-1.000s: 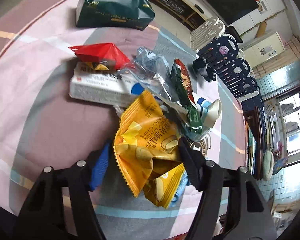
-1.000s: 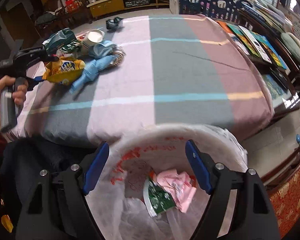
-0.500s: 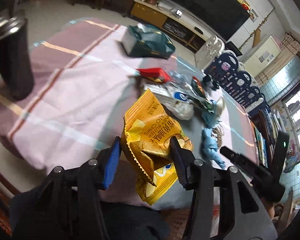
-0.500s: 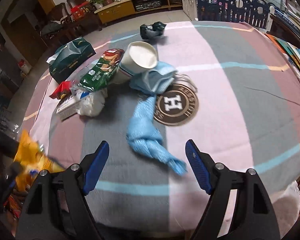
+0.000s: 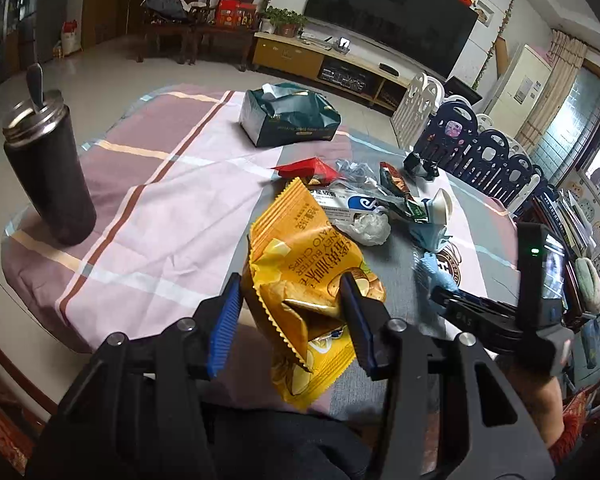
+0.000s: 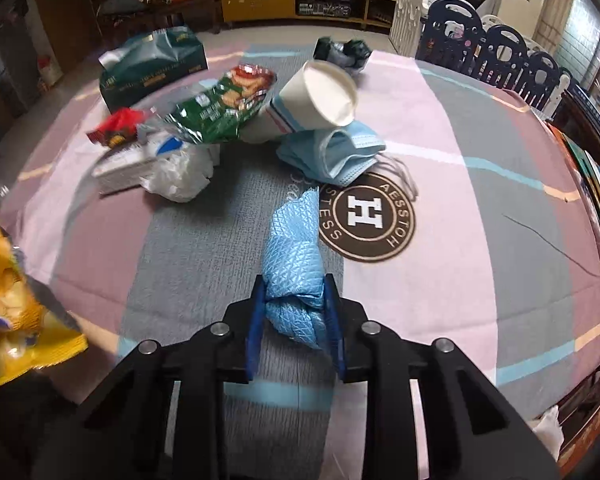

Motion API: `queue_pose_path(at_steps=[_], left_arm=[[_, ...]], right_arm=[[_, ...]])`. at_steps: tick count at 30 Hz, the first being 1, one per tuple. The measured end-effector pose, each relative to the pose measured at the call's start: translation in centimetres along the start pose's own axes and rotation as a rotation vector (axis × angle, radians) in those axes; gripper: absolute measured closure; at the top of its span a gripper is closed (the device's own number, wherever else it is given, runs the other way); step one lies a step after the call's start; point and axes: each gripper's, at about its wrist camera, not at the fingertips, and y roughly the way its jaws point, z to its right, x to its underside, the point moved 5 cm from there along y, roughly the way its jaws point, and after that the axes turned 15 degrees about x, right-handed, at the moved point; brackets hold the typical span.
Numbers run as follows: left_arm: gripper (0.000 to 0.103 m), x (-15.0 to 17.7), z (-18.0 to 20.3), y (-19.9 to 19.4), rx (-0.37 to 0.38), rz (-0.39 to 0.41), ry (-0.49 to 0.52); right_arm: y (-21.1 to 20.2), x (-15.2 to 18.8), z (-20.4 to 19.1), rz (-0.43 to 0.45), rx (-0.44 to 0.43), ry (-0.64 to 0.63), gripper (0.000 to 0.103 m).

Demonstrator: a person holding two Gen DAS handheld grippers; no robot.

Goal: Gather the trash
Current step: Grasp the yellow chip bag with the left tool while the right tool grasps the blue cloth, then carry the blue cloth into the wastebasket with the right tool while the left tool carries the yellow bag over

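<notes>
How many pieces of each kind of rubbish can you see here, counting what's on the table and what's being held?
Snack wrappers: 3: yellow chip bag, green wrapper, red wrapper
Paper cup: 1
Face mask: 1
Blue crumpled sheet: 1
White plastic wad: 1
Total: 7

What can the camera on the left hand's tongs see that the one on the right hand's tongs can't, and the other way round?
Only the left view shows the dark flask standing at the table's corner, the big television, and the right tongs from outside. Only the right view shows the round H logo whole and the right tongs shut on the blue crumpled wrapper. Both show the yellow chip bag caught in the left tongs, the green tissue pack, the paper cup on its side and the blue face mask.
</notes>
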Motion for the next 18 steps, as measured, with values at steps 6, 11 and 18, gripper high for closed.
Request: queue_pose_path(at_steps=[6, 11, 18], left_arm=[[0.053, 0.2, 2.4, -2.1, -0.032, 0.031, 0.091], [0.053, 0.4, 4.0, -3.8, -0.039, 0.052, 0.14], [0.053, 0.7, 5.7, -5.6, -0.039, 0.069, 0.183]], right_arm=[[-4.8, 1.9, 1.7, 0.08, 0.0, -0.025, 0.075], [-8.3, 3.4, 3.8, 0.133, -0.012, -0.01, 0.075], [-10.9, 4.2, 6.1, 0.166, -0.031, 0.046, 0.075]])
